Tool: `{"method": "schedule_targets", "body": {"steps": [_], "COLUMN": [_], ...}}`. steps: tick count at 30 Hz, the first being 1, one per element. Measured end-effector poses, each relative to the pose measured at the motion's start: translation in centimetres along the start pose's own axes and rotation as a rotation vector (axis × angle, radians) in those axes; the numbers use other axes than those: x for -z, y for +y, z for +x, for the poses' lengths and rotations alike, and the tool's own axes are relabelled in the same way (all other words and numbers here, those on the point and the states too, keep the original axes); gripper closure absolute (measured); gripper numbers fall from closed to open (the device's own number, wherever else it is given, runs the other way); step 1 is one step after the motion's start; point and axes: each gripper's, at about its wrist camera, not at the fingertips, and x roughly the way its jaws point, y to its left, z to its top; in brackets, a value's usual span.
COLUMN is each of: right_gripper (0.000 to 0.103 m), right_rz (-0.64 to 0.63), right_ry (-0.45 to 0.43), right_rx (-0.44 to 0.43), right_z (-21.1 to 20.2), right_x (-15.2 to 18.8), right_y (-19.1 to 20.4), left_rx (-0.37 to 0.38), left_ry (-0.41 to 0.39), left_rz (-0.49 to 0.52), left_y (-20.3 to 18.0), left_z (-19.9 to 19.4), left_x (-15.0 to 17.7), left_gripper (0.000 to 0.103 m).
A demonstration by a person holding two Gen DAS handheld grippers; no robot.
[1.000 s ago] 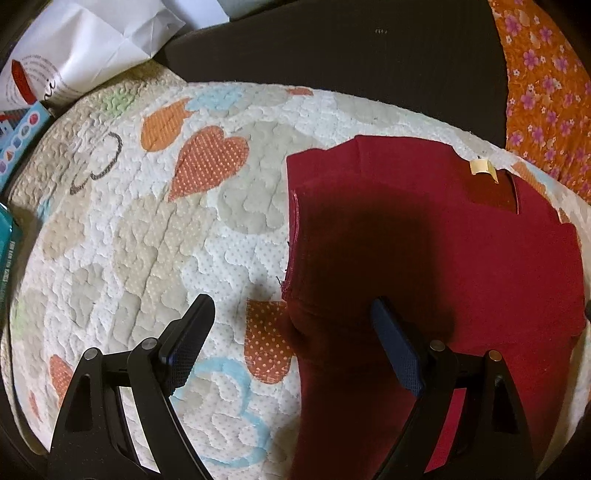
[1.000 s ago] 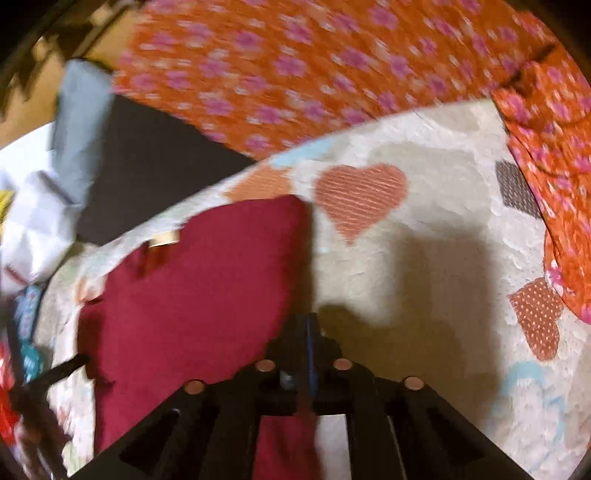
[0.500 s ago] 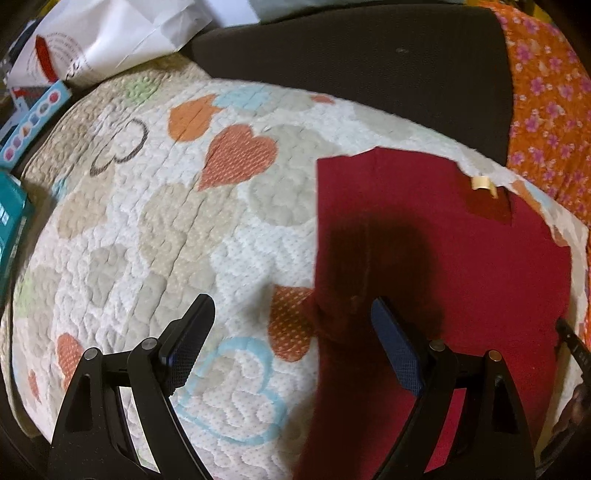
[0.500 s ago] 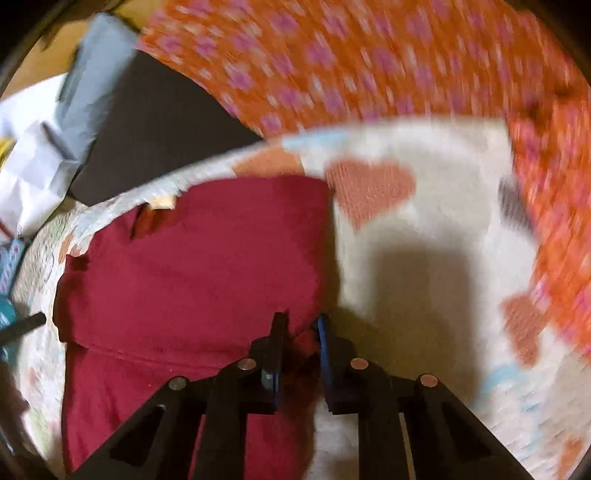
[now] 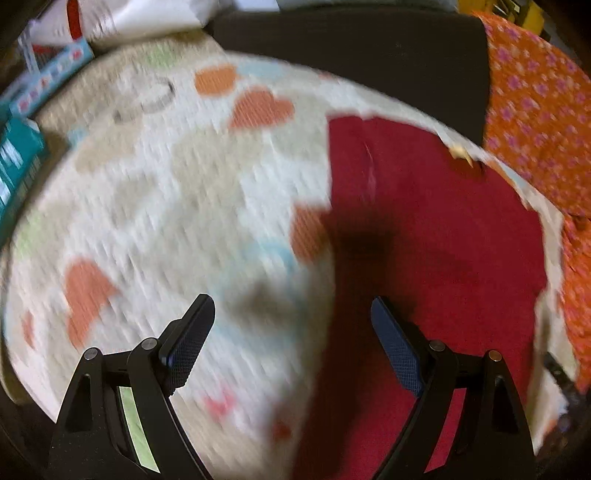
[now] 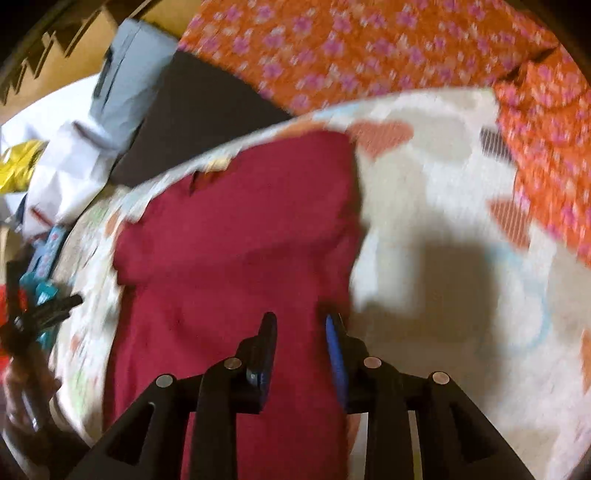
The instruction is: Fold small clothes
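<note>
A dark red garment (image 5: 424, 229) lies flat on a heart-patterned quilt (image 5: 166, 192), with a tan label (image 5: 460, 151) at its far edge. My left gripper (image 5: 291, 301) hovers open and wide over the garment's left edge, one finger above the quilt and one above the red cloth, holding nothing. In the right wrist view the red garment (image 6: 240, 229) fills the middle. My right gripper (image 6: 301, 317) hangs over its right side. Its jaws are opening, and the red cloth shows in the gap without being pinched. Both views are blurred.
An orange flowered cloth (image 5: 535, 110) lies at the quilt's far right, also along the back (image 6: 332, 48). A dark cushion (image 5: 351, 55) sits behind the quilt. A white bag (image 5: 129, 14) and a teal box (image 5: 14, 166) crowd the left side.
The right gripper's jaws went from shut on the red cloth to apart, and it slid left over the garment. The left gripper drew away, so more quilt shows on its left.
</note>
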Motion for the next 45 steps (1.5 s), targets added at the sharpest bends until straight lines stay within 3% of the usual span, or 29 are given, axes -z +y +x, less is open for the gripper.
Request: {"method": "schedule_targets", "body": {"steps": [3, 7, 9, 10, 12, 15, 21, 25, 27, 28, 35, 45], "right_gripper": [0.061, 0.061, 0.061, 0.068, 0.095, 0.096, 0.096, 0.089, 0.069, 0.067, 0.067, 0.065], "right_rz": [0.010, 0.055, 0.045, 0.020, -0.062, -0.098, 0.013, 0.082, 0.053, 0.038, 0.048, 0.024], "right_ry": [0.042, 0.083, 0.061, 0.049, 0.049, 0.017, 0.031, 0.059, 0.098, 0.109, 0.138, 0.139], "right_rx": [-0.002, 0.019, 0.000, 0.000, 0.050, 0.078, 0.089, 0.003, -0.027, -0.030, -0.026, 0.040], "right_z": [0.0, 0.7, 0.5, 0.4, 0.5, -0.2, -1.3, -3.1, -3.5, -3.8, -4.2, -5.0], "right_x": [2.8, 5.2, 6.0, 6.3, 6.6, 6.7, 7.3, 9.0, 10.3, 10.7, 12.7, 13.2], "right_y": [-0.4, -1.6, -1.7, -1.5, -0.8, -0.5, -1.9, -1.7, -0.9, -0.7, -1.1, -1.5], "left_rx": [0.037, -0.003, -0.025, -0.037, -0.062, -0.081, -0.053, -0.015, -0.015, -0.021, -0.043, -0.045], "left_ry": [0.068, 0.110, 0.136, 0.152, 0.156, 0.133, 0.137, 0.159, 0.159, 0.160, 0.155, 0.141], "left_rz": [0.017, 0.070, 0.071, 0.069, 0.072, 0.094, 0.062, 0.065, 0.075, 0.084, 0.092, 0.095], "left_y": [-0.6, -1.4, -1.4, -1.3, -1.2, -1.5, -0.9, -0.4, -0.1, -0.2, -1.3, -1.5], "left_z": [0.6, 1.2, 1.7, 2.1, 2.5, 1.8, 0.7, -0.3, -0.5, -0.7, -1.1, -0.3], "left_x": [3.3, 7.1, 8.4, 8.9, 9.9, 10.7, 12.8, 14.9, 16.0, 16.5, 19.5, 18.2], "left_gripper": [0.016, 0.016, 0.016, 0.016, 0.016, 0.016, 0.016, 0.016, 0.016, 0.016, 0.016, 0.014]}}
